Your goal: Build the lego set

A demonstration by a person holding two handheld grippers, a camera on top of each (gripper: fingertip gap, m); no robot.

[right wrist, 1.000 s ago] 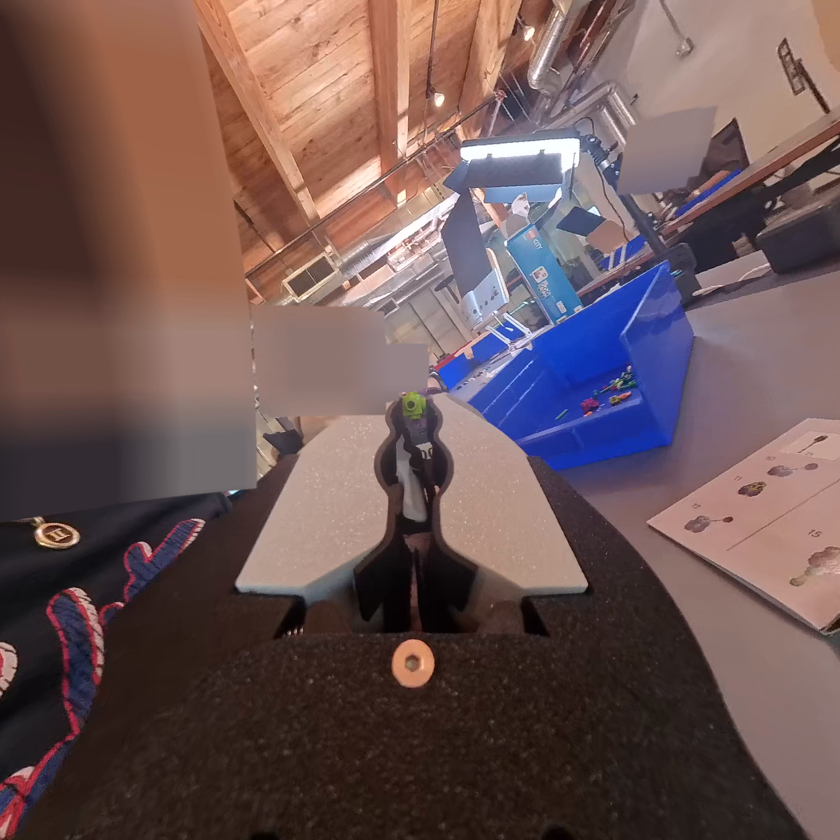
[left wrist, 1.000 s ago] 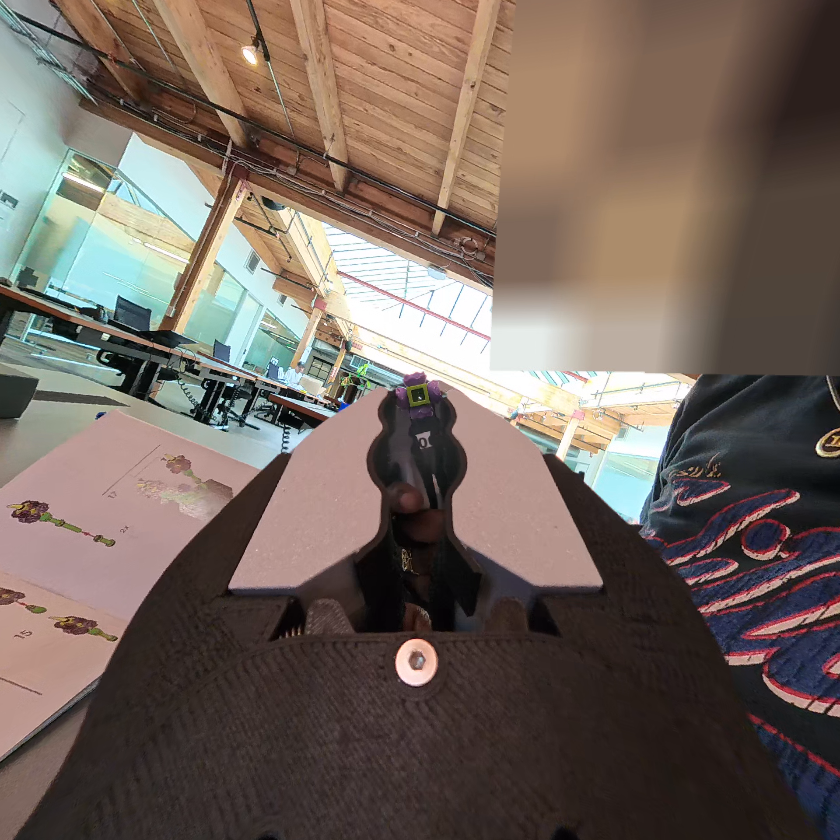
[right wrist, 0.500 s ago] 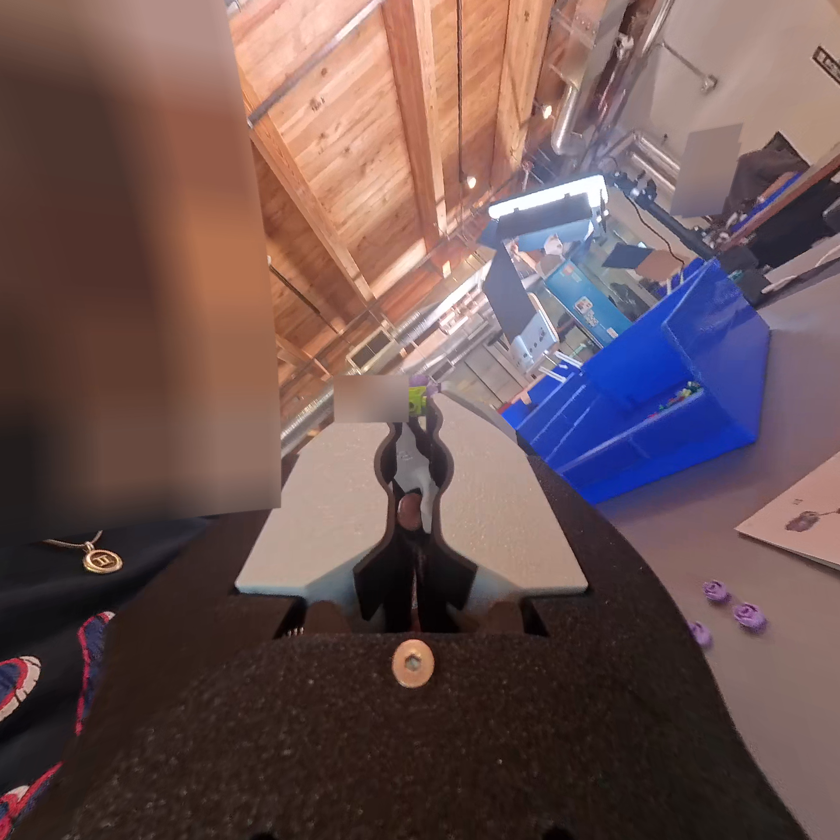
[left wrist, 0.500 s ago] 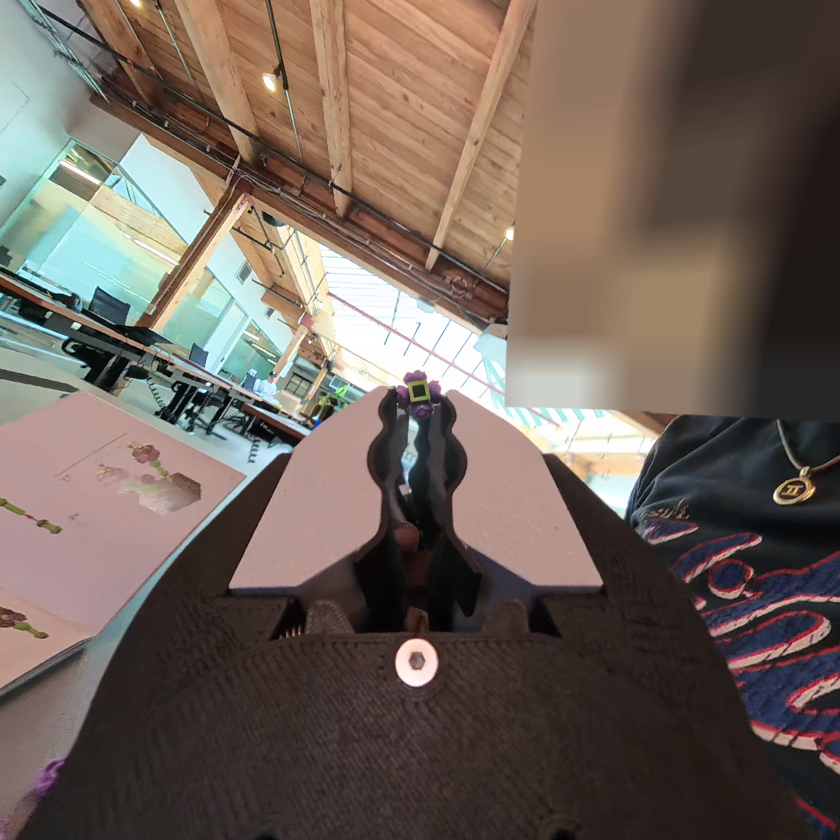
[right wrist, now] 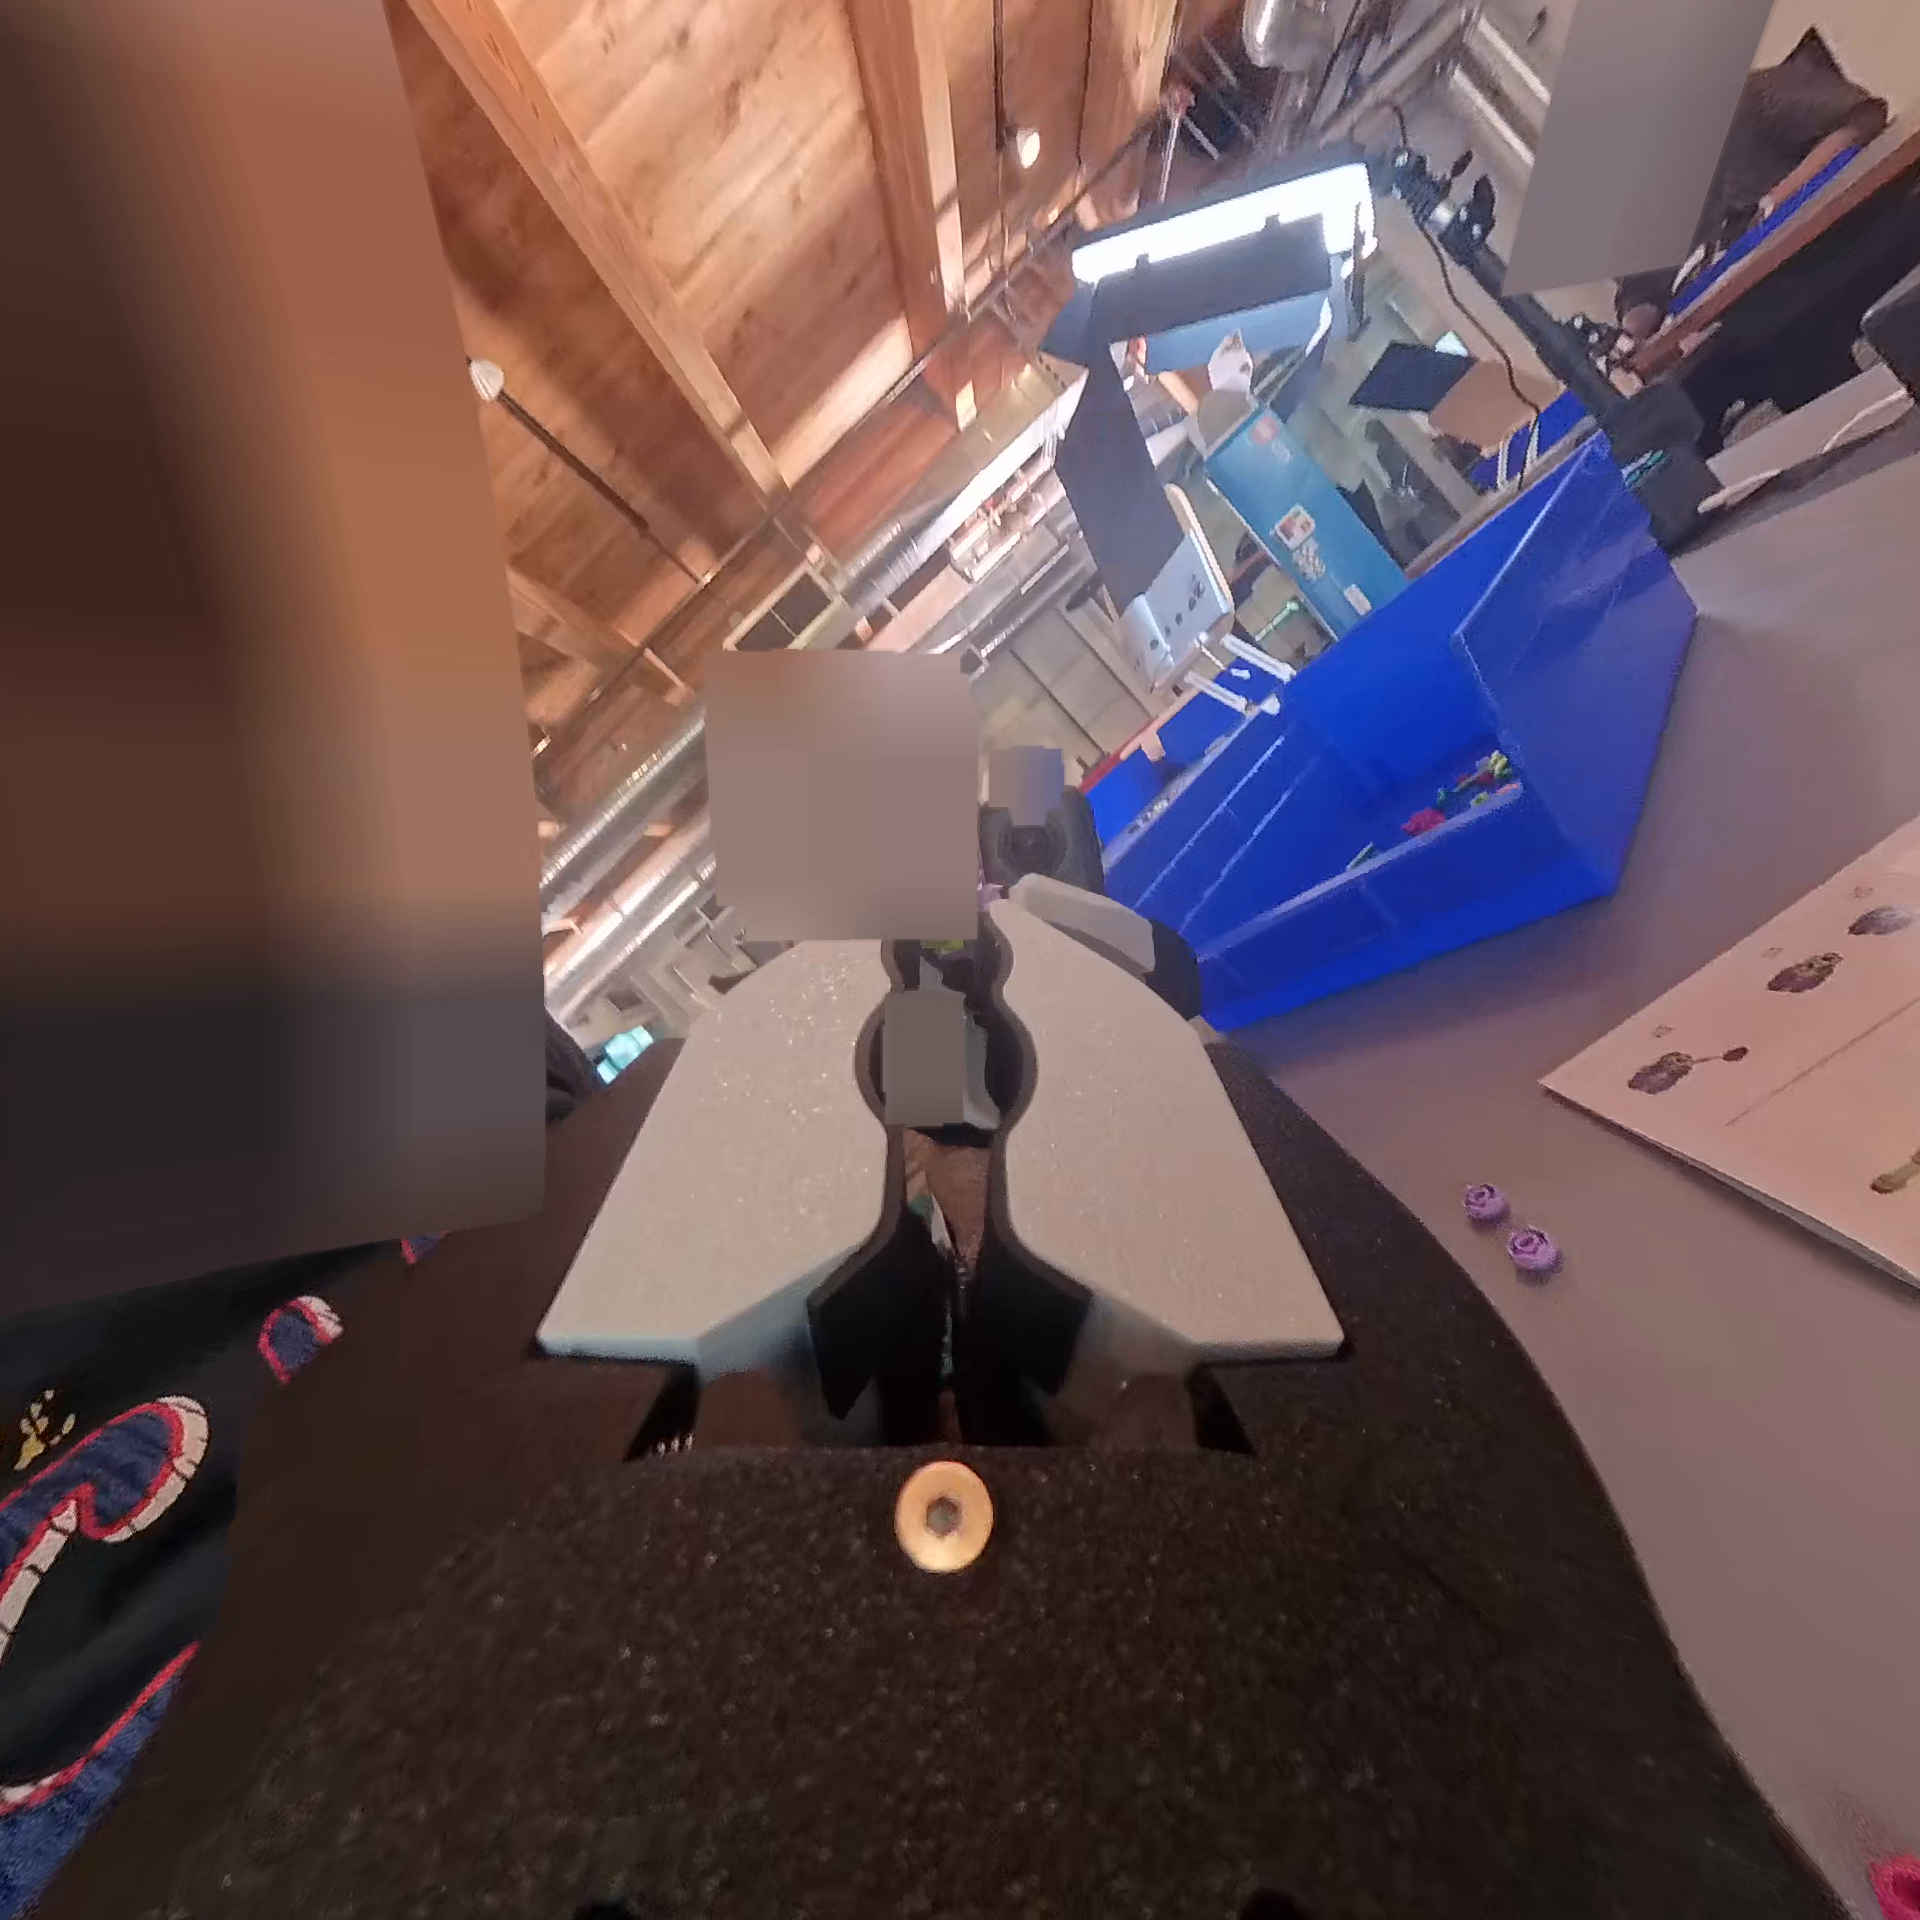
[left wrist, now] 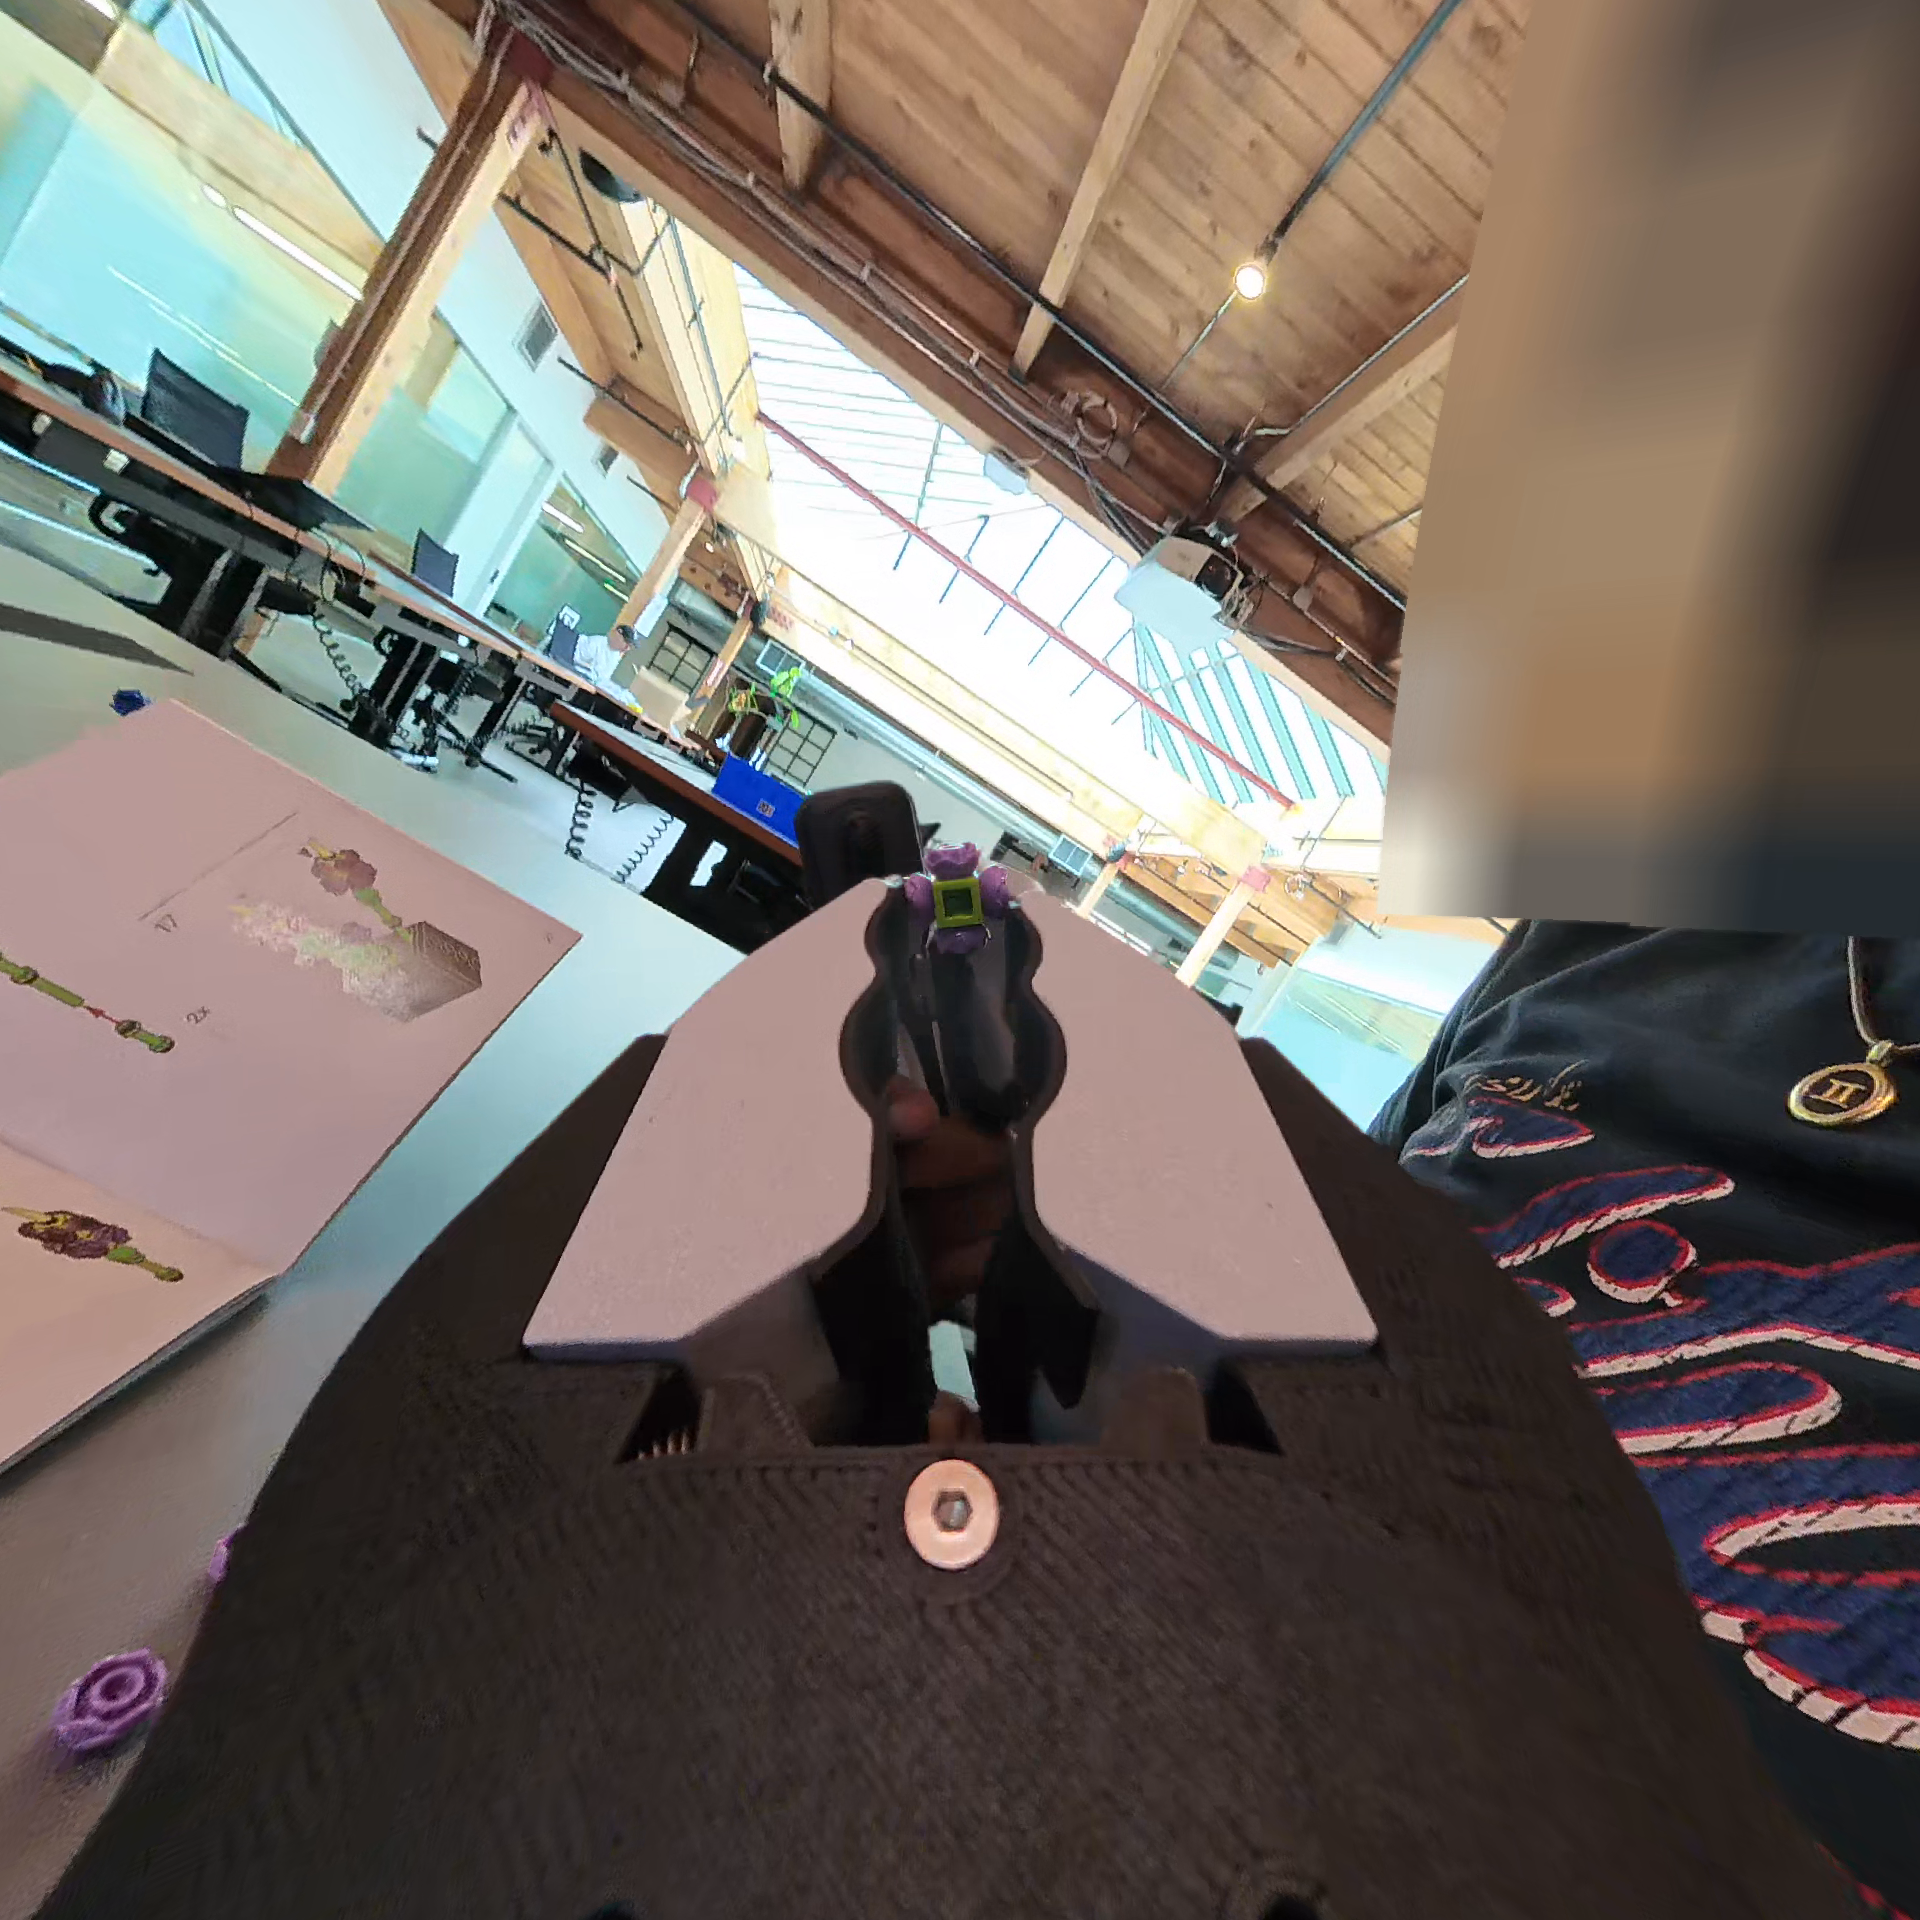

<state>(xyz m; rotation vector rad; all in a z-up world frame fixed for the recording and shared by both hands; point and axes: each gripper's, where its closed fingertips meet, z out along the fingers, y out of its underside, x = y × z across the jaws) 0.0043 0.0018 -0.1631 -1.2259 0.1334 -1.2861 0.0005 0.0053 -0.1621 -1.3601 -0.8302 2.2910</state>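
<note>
Item, flower piece (left wrist: 957, 902): clamped at the tip of our left gripper (left wrist: 954, 914), raised above the table (left wrist: 582, 987); right gripper (right wrist: 961, 951) nearly closed, contents hidden, state unclear; we advise meeting squarely and pressing gently.

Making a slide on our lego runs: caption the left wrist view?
Left gripper pinches a purple-and-green flower piece above an open instruction booklet.
</note>
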